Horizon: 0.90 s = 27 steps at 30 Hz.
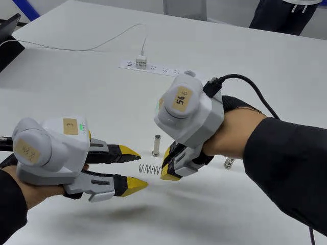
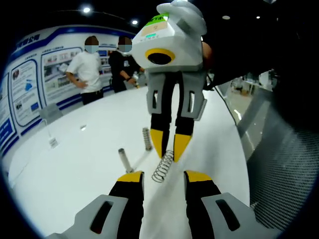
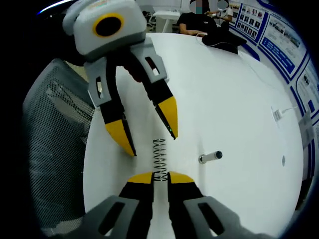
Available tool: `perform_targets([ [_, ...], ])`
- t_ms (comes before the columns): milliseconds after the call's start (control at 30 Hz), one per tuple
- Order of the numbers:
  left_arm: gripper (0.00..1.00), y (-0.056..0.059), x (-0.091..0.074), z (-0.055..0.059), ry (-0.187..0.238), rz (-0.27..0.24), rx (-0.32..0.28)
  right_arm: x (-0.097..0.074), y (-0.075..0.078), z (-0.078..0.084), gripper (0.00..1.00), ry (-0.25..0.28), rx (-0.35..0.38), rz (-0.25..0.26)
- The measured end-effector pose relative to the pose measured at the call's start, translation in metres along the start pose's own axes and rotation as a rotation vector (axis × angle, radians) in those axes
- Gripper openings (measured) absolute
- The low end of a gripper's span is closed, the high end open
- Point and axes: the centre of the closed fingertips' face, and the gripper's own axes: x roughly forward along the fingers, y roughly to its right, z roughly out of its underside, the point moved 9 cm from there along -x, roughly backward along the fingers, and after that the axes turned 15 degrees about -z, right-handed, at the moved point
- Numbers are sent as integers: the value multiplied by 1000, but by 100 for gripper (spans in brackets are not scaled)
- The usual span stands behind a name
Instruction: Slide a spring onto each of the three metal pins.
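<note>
At the middle of the white tabletop (image 1: 76, 87), the right claw (image 1: 170, 172) points steeply down with its yellow tips drawn nearly together, clenched on one end of a thin wire spring (image 1: 149, 168). In the right gripper view that end sits pinched between the two tips, and the coils run straight ahead from them. The spring lies level and low over the tabletop; whether it rests on the surface cannot be told.

The left claw (image 1: 134, 168) faces it from the opposite side, spread wide and grasping nothing. The spring's free end reaches toward the gap between its yellow tips, and no contact shows.

Just behind the spring stands a bare pin (image 1: 156, 145), upright and apart from both claws. A second pin (image 1: 228, 163), with coils around its shaft, stands beyond the right wrist.

Atop the right gripper's housing a tan sticker (image 1: 181, 99) carries handwritten digits that read 95 from the head view. Two paler stickers (image 1: 70, 126) on the left gripper bear marks too faint to read. Farther back a flat power strip (image 1: 153, 67) shows small printing that cannot be made out. Blue-and-white wall boards (image 2: 30, 84) in the left gripper view have text too small to read.
</note>
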Motion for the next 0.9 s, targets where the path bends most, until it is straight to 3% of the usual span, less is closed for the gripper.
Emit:
perform_targets([
  [200, 30, 3, 1, -6, 15, 13, 21, -6, -8, -3, 12, -8, -34, 6],
  [733, 14, 10, 4, -11, 36, 51, 75, -13, -18, 1, 12, -8, -74, 12],
  [900, 13, 11, 4, -12, 36, 63, 81, -14, -21, 1, 12, -10, -93, 7],
])
